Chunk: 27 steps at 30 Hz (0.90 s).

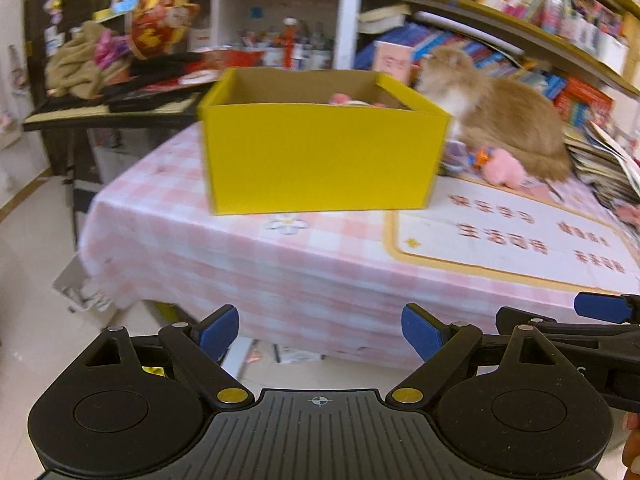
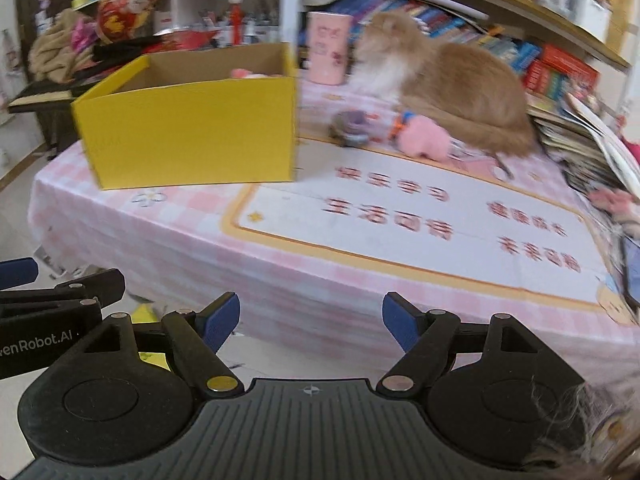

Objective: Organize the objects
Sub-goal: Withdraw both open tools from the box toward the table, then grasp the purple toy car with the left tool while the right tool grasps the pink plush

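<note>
A yellow cardboard box (image 1: 320, 156) stands open on the pink checked tablecloth (image 1: 224, 248), with something pink showing inside. It also shows in the right wrist view (image 2: 192, 136). A pink plush toy (image 2: 424, 140) and a small grey-purple toy (image 2: 352, 126) lie to the right of the box, beside a ginger cat (image 2: 448, 92). My left gripper (image 1: 320, 330) is open and empty, off the table's near edge. My right gripper (image 2: 311, 318) is open and empty, also short of the table, to the right of the left one.
A white mat with red characters (image 2: 420, 220) covers the table's right part. A pink cup (image 2: 328, 48) stands behind the box. Stacked magazines (image 2: 580, 144) line the right edge. Bookshelves (image 1: 520, 8) run behind; a cluttered side table (image 1: 100, 96) is at left.
</note>
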### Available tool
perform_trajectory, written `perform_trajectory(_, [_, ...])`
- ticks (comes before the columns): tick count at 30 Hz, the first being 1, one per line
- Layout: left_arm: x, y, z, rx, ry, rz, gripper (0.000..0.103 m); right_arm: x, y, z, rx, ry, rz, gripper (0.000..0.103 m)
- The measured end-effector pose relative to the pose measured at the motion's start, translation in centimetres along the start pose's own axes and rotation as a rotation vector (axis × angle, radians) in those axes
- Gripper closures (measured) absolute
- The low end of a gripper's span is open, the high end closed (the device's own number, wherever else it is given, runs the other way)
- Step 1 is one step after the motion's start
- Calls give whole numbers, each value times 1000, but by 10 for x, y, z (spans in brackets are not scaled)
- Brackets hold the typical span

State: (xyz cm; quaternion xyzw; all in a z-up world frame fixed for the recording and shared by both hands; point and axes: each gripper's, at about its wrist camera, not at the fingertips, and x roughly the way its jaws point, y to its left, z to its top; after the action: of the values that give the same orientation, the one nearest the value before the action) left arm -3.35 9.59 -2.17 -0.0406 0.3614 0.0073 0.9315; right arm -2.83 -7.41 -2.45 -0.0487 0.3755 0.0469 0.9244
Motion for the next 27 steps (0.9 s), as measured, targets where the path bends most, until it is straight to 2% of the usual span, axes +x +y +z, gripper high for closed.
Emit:
perform_trajectory(13, [23,-64,17,137,12,-139,12,-7,-63,-7,131,6,-156,25])
perform_trajectory(22, [45,-108,34,163,15,-156,12,7,-110,4,178,7,-183,23])
perform_trajectory(27, [64,-130,49,142,18,-129,12,27,-135,21,175,21,-167,23])
